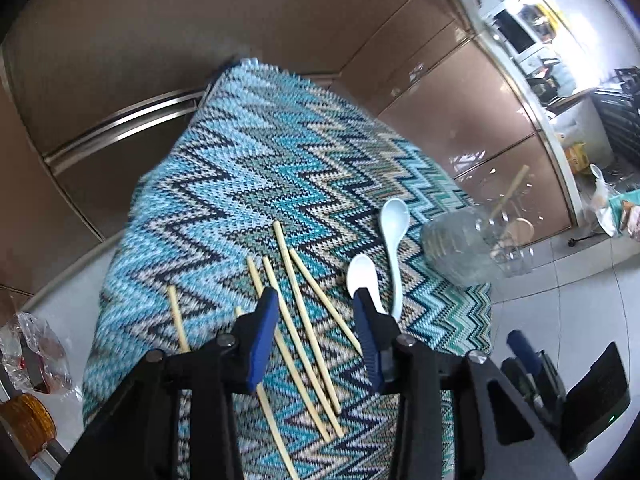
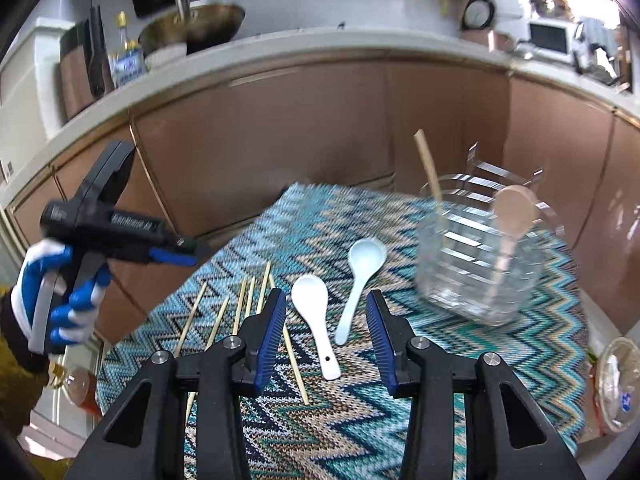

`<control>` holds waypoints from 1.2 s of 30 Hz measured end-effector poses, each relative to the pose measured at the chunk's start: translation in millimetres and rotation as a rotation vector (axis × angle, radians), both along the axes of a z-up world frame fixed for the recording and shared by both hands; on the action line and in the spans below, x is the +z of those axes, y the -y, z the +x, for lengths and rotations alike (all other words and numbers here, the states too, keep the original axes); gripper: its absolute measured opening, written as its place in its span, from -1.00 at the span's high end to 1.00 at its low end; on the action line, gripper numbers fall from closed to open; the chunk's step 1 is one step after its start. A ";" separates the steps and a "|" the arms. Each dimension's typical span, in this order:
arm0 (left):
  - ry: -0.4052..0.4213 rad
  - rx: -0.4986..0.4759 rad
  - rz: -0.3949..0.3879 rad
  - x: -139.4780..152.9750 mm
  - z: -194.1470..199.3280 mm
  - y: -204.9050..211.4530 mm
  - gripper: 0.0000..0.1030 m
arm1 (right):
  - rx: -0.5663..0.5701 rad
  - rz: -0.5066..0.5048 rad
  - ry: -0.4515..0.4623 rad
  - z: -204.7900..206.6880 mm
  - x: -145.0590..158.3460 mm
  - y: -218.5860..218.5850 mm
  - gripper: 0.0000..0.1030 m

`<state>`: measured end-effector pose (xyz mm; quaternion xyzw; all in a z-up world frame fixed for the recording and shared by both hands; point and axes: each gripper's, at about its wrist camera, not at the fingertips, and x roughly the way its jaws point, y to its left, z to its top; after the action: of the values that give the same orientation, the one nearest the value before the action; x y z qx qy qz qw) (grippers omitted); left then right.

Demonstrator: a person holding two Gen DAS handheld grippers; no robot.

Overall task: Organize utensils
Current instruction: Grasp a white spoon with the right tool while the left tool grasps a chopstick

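Several bamboo chopsticks [image 1: 298,312] lie loose on the zigzag-patterned table cloth [image 1: 248,168]. My left gripper [image 1: 316,300] is open above them, empty. A white spoon [image 1: 362,276] and a pale blue spoon [image 1: 394,232] lie to their right. A clear jar [image 1: 468,248] at the table's right edge holds a chopstick and a pink spoon. In the right wrist view my right gripper [image 2: 326,304] is open above the white spoon [image 2: 314,320] and pale blue spoon [image 2: 360,280], with chopsticks [image 2: 244,308] on its left and the jar [image 2: 480,264] at its right. The left gripper [image 2: 180,254] also shows there, raised at the left.
Brown cabinet fronts [image 2: 280,128] stand close behind the table under a white counter [image 2: 280,46] with a wok and bottles. A metal rack [image 2: 504,176] stands behind the jar. Plastic bags [image 1: 36,352] lie on the floor at the left. A lidded container [image 2: 618,384] sits at the right.
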<state>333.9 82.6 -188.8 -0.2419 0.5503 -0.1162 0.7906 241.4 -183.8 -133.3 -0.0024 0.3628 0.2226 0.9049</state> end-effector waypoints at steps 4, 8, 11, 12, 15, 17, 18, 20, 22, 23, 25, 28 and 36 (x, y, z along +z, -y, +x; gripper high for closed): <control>-0.065 -0.001 0.012 -21.9 27.9 7.2 0.40 | 0.040 -0.026 -0.045 21.4 -18.6 -8.4 0.20; -0.105 -0.001 0.035 -35.8 48.6 12.8 0.51 | 0.069 -0.042 -0.075 37.0 -33.1 -12.9 0.20; -0.131 0.002 0.059 -45.5 61.5 14.7 0.58 | 0.085 -0.049 -0.092 49.4 -43.2 -14.8 0.20; -0.140 0.004 0.063 -48.6 64.4 14.8 0.59 | 0.088 -0.050 -0.096 52.4 -45.1 -14.2 0.20; -0.172 0.008 0.077 -58.8 71.8 15.9 0.65 | 0.106 -0.056 -0.112 64.3 -52.9 -17.4 0.20; -0.191 0.013 0.081 -64.9 75.2 17.0 0.68 | 0.126 -0.064 -0.127 72.7 -57.8 -20.9 0.20; -0.197 0.016 0.083 -66.9 76.4 17.4 0.69 | 0.135 -0.067 -0.132 75.8 -59.5 -24.7 0.20; -0.210 0.023 0.088 -71.2 78.5 17.5 0.71 | 0.160 -0.082 -0.143 83.7 -62.8 -31.0 0.20; -0.221 0.033 0.090 -74.8 81.1 18.1 0.75 | 0.189 -0.093 -0.156 92.2 -65.8 -37.3 0.20; -0.222 0.036 0.090 -75.2 81.8 18.2 0.76 | 0.200 -0.097 -0.163 95.0 -67.2 -39.4 0.20; -0.222 0.040 0.094 -75.2 83.1 19.0 0.79 | 0.222 -0.110 -0.182 103.0 -72.4 -45.4 0.21; -0.227 0.060 0.092 -77.4 84.2 18.7 0.86 | 0.248 -0.122 -0.214 112.7 -81.3 -53.3 0.21; -0.235 0.134 0.045 -79.4 78.5 9.2 0.89 | 0.297 -0.158 -0.265 130.6 -95.0 -72.3 0.21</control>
<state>412.4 73.4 -268.3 -0.2724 0.6240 -0.0217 0.7321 372.0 -111.5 -228.3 -0.0976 0.4908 0.3228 0.8033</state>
